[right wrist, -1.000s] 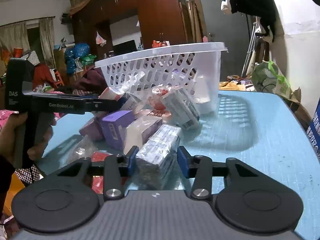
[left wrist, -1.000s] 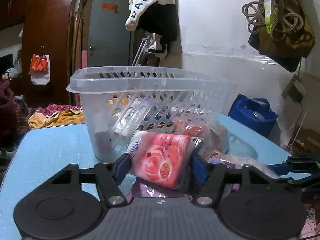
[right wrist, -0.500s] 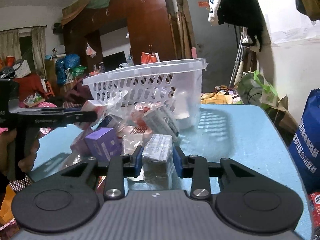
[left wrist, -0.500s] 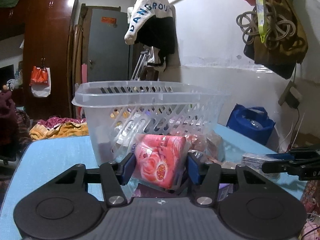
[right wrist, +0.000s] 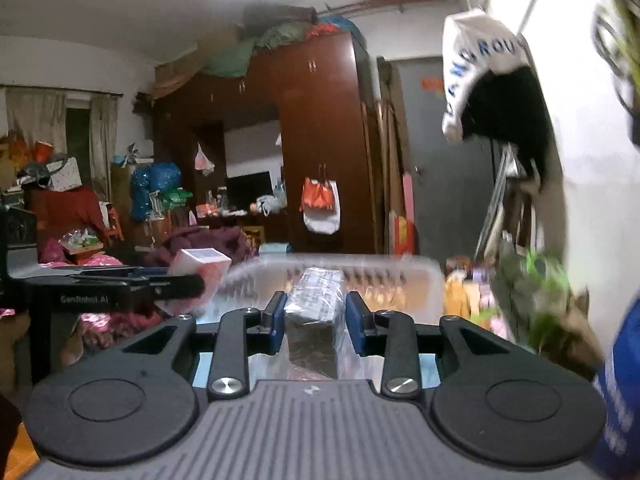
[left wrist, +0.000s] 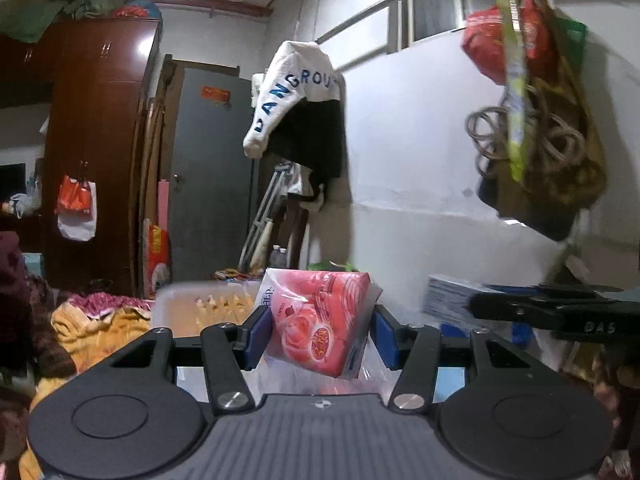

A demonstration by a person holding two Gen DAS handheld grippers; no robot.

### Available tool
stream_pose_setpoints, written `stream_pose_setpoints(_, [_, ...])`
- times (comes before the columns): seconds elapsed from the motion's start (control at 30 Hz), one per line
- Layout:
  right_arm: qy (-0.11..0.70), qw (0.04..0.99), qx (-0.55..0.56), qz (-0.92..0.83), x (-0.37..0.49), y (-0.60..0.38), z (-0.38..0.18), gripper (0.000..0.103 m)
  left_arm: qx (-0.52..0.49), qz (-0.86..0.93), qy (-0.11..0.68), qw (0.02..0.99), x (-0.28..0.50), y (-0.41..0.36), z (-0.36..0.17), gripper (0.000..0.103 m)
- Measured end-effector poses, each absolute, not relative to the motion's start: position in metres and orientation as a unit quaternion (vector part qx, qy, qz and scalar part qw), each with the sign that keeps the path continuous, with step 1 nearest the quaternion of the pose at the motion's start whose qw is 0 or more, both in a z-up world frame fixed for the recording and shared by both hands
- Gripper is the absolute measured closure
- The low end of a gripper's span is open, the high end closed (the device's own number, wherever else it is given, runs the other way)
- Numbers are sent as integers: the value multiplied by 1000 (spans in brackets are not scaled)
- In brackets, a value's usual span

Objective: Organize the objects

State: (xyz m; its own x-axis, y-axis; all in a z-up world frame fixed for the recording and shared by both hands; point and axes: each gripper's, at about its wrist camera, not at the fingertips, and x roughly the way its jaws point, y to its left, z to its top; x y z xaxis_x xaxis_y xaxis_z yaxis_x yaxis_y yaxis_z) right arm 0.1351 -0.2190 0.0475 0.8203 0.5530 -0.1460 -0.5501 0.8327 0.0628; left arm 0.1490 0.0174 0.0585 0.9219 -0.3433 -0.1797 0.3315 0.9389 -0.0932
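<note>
A: What have the left tongs (left wrist: 320,334) got?
B: They are clenched on a pink tissue pack (left wrist: 320,326), one blue pad against each side. The pack sits tilted between them, raised in the air in front of the clear plastic basket (left wrist: 204,308)

A: And the right tongs (right wrist: 314,322)?
B: Clenched too, on a grey wrapped packet (right wrist: 314,312). It lies lengthwise between the pads, pointing straight ahead, with the near rim of the basket (right wrist: 352,270) just behind it in the right wrist view

A: Can each pair see the other?
B: Yes. In the left view the right tongs (left wrist: 560,310) come in from the right edge, carrying that packet (left wrist: 448,298). In the right view the left tongs (right wrist: 120,290) reach in from the left, the white end of the tissue pack (right wrist: 200,270) showing at their tip, beside the basket's left corner

A: Where is the desk?
B: Only a thin blue strip of it (right wrist: 426,364) shows under the right tongs. The basket is blurred in both views
</note>
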Motion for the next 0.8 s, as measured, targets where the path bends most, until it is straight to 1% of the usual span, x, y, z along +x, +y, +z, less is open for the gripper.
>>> stream_pose_setpoints(0.07, [81, 954, -7, 289, 162, -203, 64, 67, -24, -156, 111, 981, 175, 12, 69, 45])
stream_pose_setpoints(0.1, [86, 954, -21, 286, 175, -195, 68, 66, -11, -150, 131, 980, 189, 8, 69, 43])
stream_pose_setpoints(0.13, [98, 953, -32, 285, 188, -186, 69, 58, 5, -135, 154, 979, 203, 2, 66, 38])
stream_pose_setpoints(0.17, [109, 953, -35, 280, 199, -180, 66, 49, 25, -104, 174, 979, 215, -3, 59, 37])
stream_pose_setpoints(0.2, [116, 954, -37, 273, 204, -179, 62, 29, 39, -84, 181, 979, 218, -5, 53, 37])
stream_pose_setpoints(0.23, [127, 954, -45, 267, 205, -177, 56, 15, 47, -78, 181, 979, 216, -5, 47, 37])
stream_pose_setpoints(0.3, [133, 955, -58, 258, 191, -183, 42, 9, 39, -99, 180, 978, 196, 2, 35, 33])
stream_pose_setpoints(0.33, [132, 957, -57, 252, 179, -190, 33, 3, 28, -107, 183, 977, 185, 7, 29, 28])
stream_pose_setpoints(0.37, [137, 956, -55, 254, 166, -198, 22, 1, 33, -106, 159, 981, 167, 10, 23, 20])
stream_pose_setpoints(0.4, [141, 953, -50, 264, 154, -205, 14, 0, 32, -104, 159, 981, 154, 13, 17, 16])
stream_pose_setpoints(0.5, [187, 939, -65, 280, 132, -211, -17, 0, 5, -121, 175, 977, 127, 22, -3, 16])
stream_pose_setpoints(0.57, [203, 936, -64, 280, 126, -213, -34, 1, 14, -122, 180, 976, 119, 22, -16, 16])
stream_pose_setpoints(0.63, [222, 929, -54, 291, 127, -214, -44, 10, 24, -113, 199, 973, 122, 22, -26, 16])
stream_pose_setpoints(0.7, [231, 927, -46, 293, 132, -215, -50, 12, 22, -134, 216, 967, 125, 23, -35, 16])
stream_pose_setpoints(0.8, [245, 921, -42, 300, 140, -211, -54, 20, 33, -157, 228, 960, 123, 19, -45, 16])
